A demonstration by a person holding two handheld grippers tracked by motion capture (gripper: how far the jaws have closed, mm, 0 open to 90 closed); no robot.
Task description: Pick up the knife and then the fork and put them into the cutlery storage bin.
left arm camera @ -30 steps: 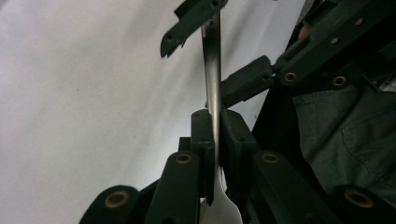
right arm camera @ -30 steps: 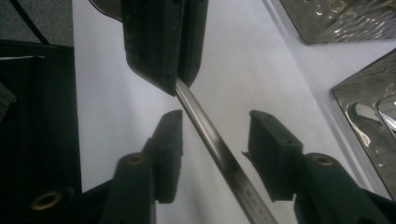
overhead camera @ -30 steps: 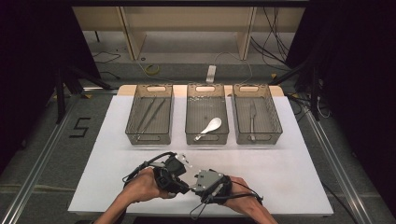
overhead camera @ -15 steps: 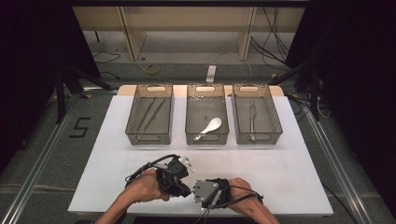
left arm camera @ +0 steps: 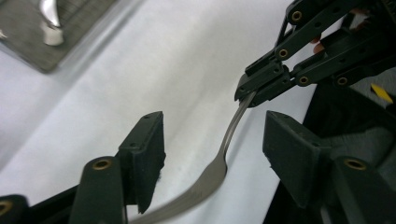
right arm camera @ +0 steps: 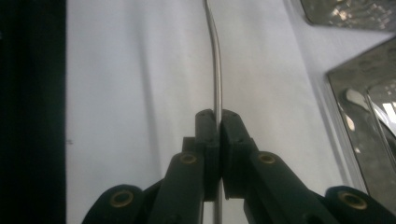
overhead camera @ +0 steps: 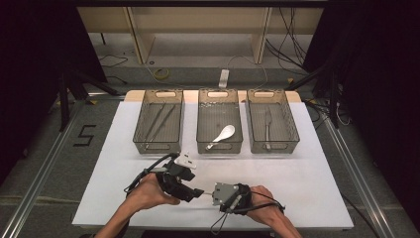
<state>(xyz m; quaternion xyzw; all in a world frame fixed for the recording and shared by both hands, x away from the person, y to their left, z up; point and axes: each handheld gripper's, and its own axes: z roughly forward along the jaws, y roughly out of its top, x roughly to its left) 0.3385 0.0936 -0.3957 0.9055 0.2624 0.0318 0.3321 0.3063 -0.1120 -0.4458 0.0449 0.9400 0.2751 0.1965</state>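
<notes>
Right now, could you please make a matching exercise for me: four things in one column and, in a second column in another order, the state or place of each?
Things:
1. left gripper
2. right gripper
3. white ceramic spoon
4. thin shiny metal utensil

States or places:
A. lies in the middle wire basket
B. shut on the handle
C. jaws have just been opening, pads apart from the metal
D. passes between two black pads, held at its far end

Pairs: 1-C, 2-B, 3-A, 4-D
</notes>
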